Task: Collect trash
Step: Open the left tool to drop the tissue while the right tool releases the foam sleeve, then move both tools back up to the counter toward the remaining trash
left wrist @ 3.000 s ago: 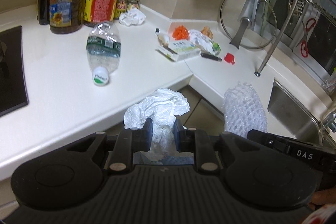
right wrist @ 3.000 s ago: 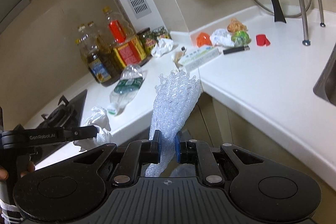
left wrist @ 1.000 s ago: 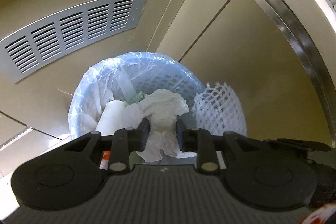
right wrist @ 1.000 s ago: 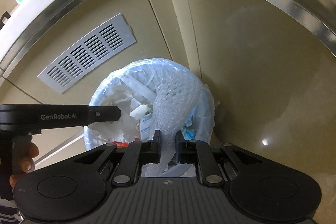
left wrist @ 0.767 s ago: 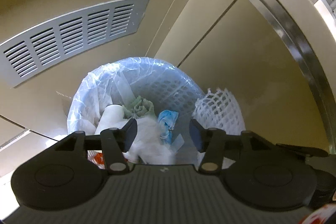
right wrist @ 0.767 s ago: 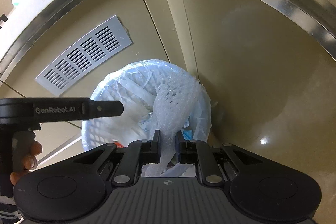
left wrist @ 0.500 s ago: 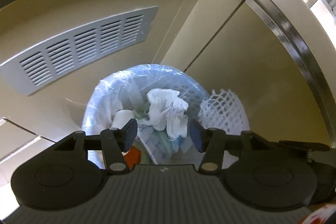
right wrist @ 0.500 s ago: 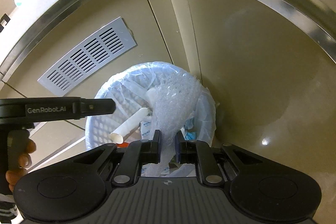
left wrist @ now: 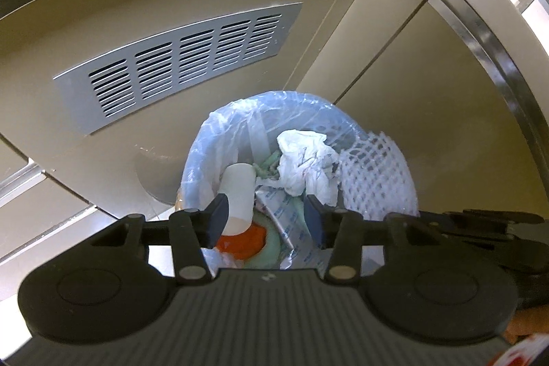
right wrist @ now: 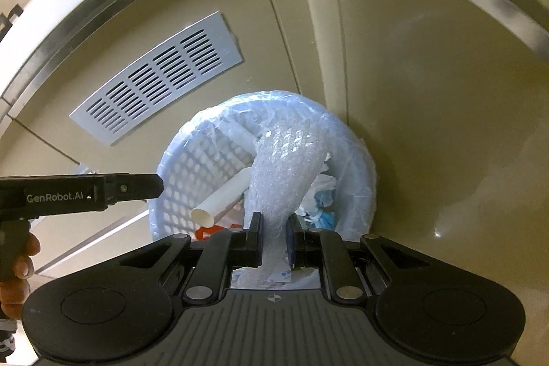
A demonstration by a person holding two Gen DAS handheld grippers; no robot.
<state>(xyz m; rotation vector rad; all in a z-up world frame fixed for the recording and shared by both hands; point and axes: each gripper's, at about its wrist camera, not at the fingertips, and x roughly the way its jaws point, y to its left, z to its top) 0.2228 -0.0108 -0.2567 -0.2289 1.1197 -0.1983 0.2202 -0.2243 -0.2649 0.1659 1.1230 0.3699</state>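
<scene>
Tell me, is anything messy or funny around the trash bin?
Nothing is spilled. The one odd bit: the white foam net is not in the bin yet. The right hand-held gripper pinches it above the trash, so it hangs over the crumpled paper and the cardboard tube.
</scene>
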